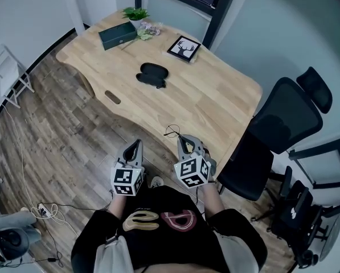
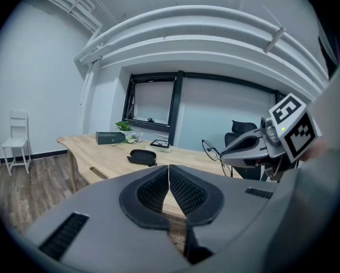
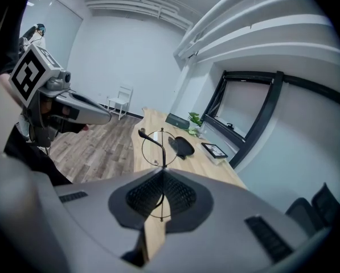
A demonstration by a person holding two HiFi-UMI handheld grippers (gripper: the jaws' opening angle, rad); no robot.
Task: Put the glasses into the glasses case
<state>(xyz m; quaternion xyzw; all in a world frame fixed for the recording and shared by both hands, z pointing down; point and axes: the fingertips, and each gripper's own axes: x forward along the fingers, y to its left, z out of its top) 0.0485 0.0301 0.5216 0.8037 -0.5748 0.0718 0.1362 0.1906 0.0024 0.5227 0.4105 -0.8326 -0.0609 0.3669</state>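
Observation:
Thin black wire-framed glasses (image 1: 172,132) hang over the table's near edge, pinched in my right gripper (image 1: 183,140), which is shut on the frame. In the right gripper view one round lens (image 3: 150,147) stands upright just past the jaws of the right gripper (image 3: 163,170). The black glasses case (image 1: 152,74) lies open near the middle of the wooden table (image 1: 215,95), well beyond both grippers. My left gripper (image 1: 136,144) is beside the right one, off the table's edge, shut with nothing in it. From the left gripper (image 2: 169,168) I see the glasses (image 2: 211,150) to the right and the case (image 2: 142,156) ahead.
A dark green box (image 1: 117,34), a small plant (image 1: 136,13) and a framed deer picture (image 1: 184,48) stand at the far end of the table. A black office chair (image 1: 283,118) is at the table's right side. A white folding chair (image 1: 10,73) stands left.

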